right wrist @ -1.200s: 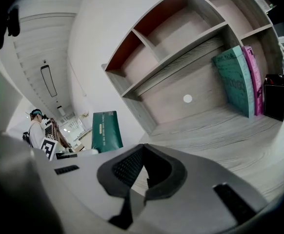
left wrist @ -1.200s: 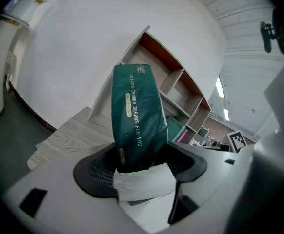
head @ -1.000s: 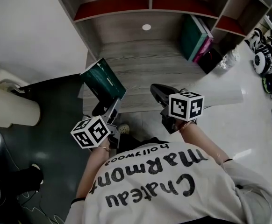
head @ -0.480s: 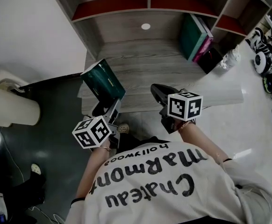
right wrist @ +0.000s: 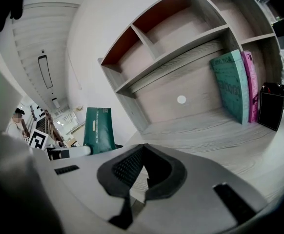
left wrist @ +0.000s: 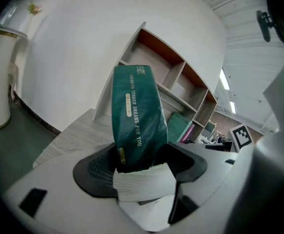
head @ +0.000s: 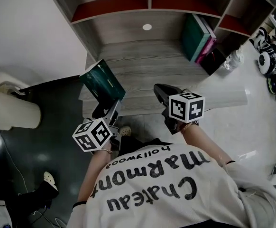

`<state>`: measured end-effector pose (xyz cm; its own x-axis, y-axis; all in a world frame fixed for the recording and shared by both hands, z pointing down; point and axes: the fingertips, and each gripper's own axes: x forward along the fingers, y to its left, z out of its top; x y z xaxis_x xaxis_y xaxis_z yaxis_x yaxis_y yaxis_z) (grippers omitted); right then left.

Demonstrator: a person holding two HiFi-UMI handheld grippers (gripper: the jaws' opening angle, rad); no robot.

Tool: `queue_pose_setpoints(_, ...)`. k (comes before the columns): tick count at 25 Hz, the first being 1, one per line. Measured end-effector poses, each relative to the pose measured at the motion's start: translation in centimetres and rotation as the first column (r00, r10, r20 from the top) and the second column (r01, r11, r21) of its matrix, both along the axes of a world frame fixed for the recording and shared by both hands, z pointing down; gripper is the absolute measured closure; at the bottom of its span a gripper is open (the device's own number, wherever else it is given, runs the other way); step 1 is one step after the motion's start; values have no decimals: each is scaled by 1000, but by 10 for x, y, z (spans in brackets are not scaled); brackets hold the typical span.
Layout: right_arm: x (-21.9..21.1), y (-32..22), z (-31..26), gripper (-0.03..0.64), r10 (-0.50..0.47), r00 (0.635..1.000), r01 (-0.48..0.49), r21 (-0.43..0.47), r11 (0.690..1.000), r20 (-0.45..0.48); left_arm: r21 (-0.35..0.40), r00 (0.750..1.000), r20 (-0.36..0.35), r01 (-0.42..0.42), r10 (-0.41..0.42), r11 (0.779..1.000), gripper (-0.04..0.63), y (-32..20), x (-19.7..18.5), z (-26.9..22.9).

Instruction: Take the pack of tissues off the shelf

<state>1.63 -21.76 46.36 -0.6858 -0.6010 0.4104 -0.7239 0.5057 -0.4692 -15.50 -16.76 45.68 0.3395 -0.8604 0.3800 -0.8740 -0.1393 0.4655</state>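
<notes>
Green wrap looks slick: your left hand-held gripper clamps only the lower end of the pack of tissues, so a tilt or a slackened squeeze could drop it. Your right hand-held gripper, jaws nearly together and empty, gives no backup. The pack is clear of the shelf beyond.

Shelf with teal pack, pink pack
</notes>
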Motion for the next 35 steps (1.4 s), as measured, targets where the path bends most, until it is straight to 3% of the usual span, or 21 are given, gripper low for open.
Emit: queue_pose_setpoints(35, 7, 9, -11, 606, 13, 1000, -13, 28, 1000, 12, 41, 1000, 5, 10, -11, 999, 276, 10, 2, -14)
